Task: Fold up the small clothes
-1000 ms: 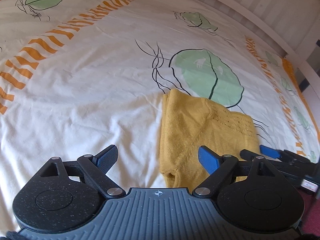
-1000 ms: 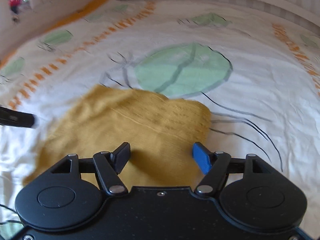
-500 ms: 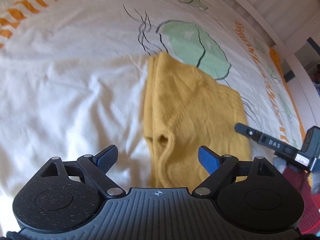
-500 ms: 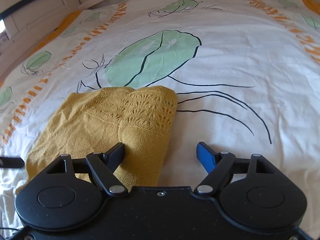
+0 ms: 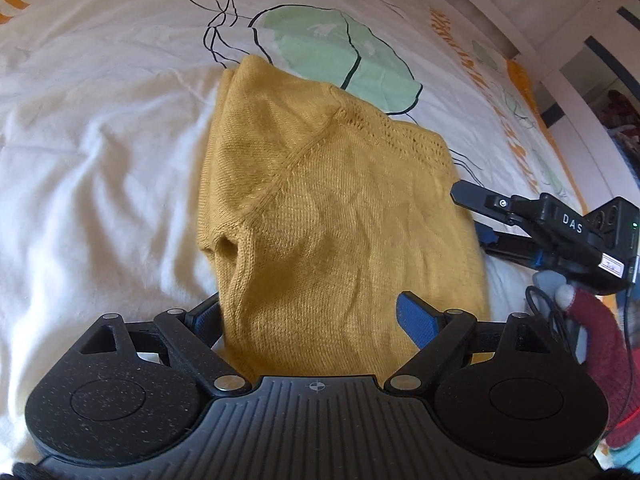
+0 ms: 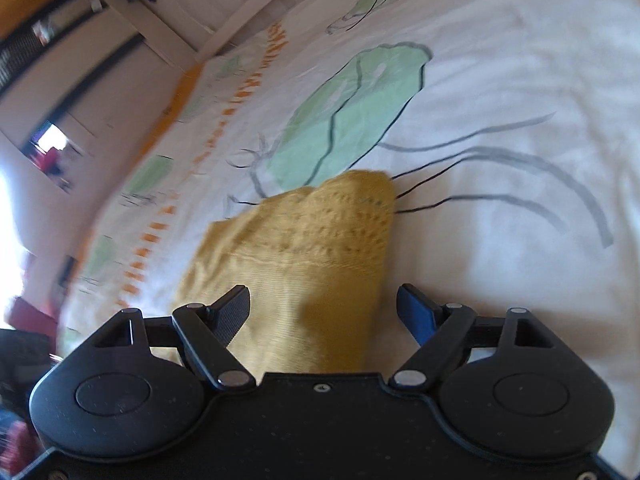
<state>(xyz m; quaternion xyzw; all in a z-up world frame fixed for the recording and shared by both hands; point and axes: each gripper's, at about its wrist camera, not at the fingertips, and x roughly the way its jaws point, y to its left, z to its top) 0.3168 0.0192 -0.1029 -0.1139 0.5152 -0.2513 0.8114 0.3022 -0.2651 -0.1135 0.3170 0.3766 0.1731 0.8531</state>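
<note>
A mustard-yellow knit garment (image 5: 328, 208) lies folded on the white patterned bed sheet (image 5: 100, 168). My left gripper (image 5: 312, 316) is open at its near edge, with the cloth lying between the fingers. My right gripper (image 6: 322, 306) is open at the garment's (image 6: 304, 248) right side, cloth between its fingers too. In the left wrist view the right gripper (image 5: 480, 216) shows at the garment's right edge, one finger above the cloth and one at sheet level.
The sheet (image 6: 500, 240) has green leaf prints (image 5: 340, 56) and orange stripes. A white slatted bed rail (image 5: 560, 40) runs along the far side. A hand in a red glove (image 5: 600, 344) holds the right gripper.
Both grippers have moved in onto the garment's edges. The right wrist view has swung and tilted to the left. Both stayed open.
</note>
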